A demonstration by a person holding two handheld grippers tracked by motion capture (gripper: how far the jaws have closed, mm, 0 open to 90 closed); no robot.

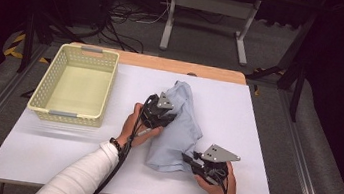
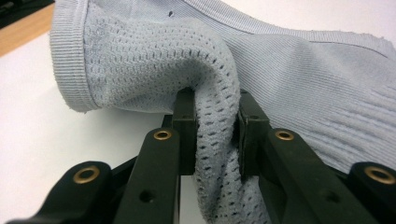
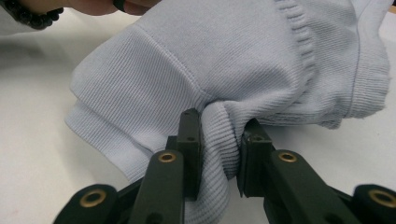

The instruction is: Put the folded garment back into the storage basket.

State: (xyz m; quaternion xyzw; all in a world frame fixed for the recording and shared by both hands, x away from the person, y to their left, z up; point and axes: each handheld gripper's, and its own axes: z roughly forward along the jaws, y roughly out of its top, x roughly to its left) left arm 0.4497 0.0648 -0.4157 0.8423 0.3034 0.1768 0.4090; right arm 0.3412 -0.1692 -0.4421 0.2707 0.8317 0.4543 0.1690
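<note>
Knit, pale blue: garment point(image 1: 176, 128) bunched mid-table. Right gripper point(image 1: 191, 160) at its 5 o'clock hem, jaws narrowed, pinching a ribbed fold point(image 3: 219, 140). Left gripper point(image 1: 167, 119) at 10 o'clock, jaws likewise nearly closed on a mesh fold point(image 2: 217, 140). Two-point hold, likely for lifting or spreading. Basket point(image 1: 41, 95) farther off at 10 o'clock.

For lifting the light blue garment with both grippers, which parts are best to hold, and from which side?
Grip bunched folds at opposite ends, as now: the left gripper pinches a mesh fold of the garment from its left edge, and the right gripper pinches a ribbed fold at the near corner. Probably these thick ridges slip less than flat cloth.
</note>
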